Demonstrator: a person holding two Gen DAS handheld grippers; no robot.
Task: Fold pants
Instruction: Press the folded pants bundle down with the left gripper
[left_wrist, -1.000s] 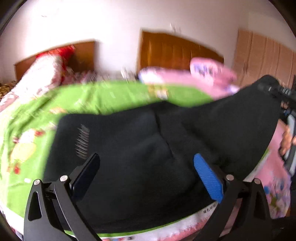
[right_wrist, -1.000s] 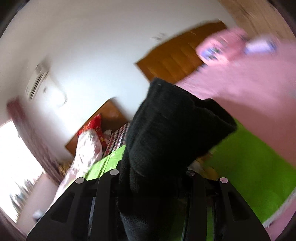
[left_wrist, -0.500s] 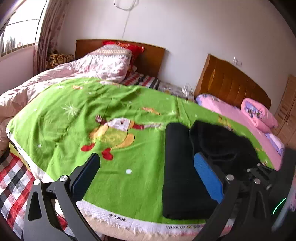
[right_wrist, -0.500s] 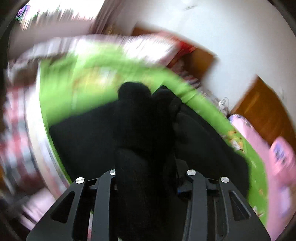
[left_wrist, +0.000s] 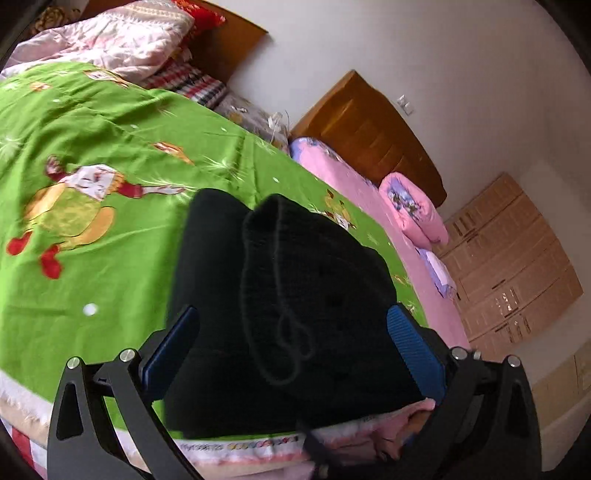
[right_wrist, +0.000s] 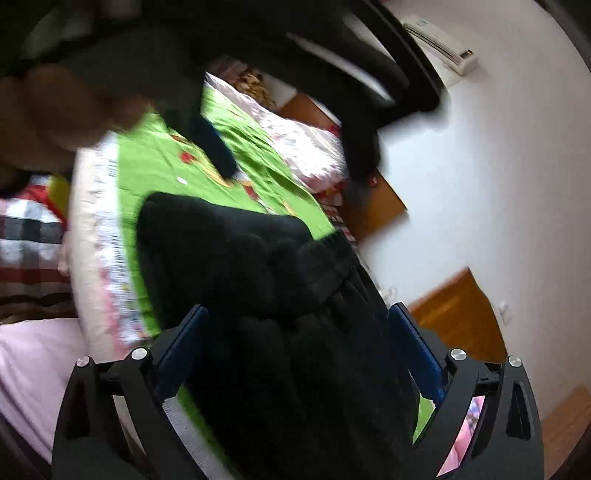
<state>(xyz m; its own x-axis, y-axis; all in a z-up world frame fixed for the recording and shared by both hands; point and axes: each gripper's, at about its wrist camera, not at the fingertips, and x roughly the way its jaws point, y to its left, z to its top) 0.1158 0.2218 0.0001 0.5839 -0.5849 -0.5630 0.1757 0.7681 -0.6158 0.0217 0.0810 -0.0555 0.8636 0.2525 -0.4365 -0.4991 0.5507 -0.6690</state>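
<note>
The bed (left_wrist: 110, 258) fills most of both views, covered by a green sheet (left_wrist: 122, 140) printed with a cartoon figure (left_wrist: 77, 206); a white fringed hem (right_wrist: 107, 236) runs along its near edge. Behind it stand a wooden headboard (left_wrist: 225, 40), a rumpled pale quilt (left_wrist: 110, 40) and a red pillow (left_wrist: 199, 14). A second bed with a pink cover (left_wrist: 351, 184), a rolled pink quilt (left_wrist: 413, 210) and its own headboard (left_wrist: 369, 136) lies to the right, beside a tan wardrobe (left_wrist: 517, 266).

The pants (left_wrist: 280, 306), black and folded into a thick bundle, lie on the green sheet near the bed's front edge; a thin cord (left_wrist: 291, 332) loops across the top layer, and the gathered waistband (right_wrist: 332, 266) shows in the right wrist view.

The left gripper (left_wrist: 291, 350) hangs over the near part of the bundle, its jaws wide apart on either side of the cloth; its blue pads (left_wrist: 413, 347) do not press in. The right gripper (right_wrist: 295, 350) has just been opening its jaws: they now stand wide apart with the pants between them, the pads (right_wrist: 181, 347) clear of any squeeze, though blur hides whether cloth brushes them. A blurred hand (right_wrist: 55, 110) and the other gripper's dark frame cross the top of the right wrist view
</note>
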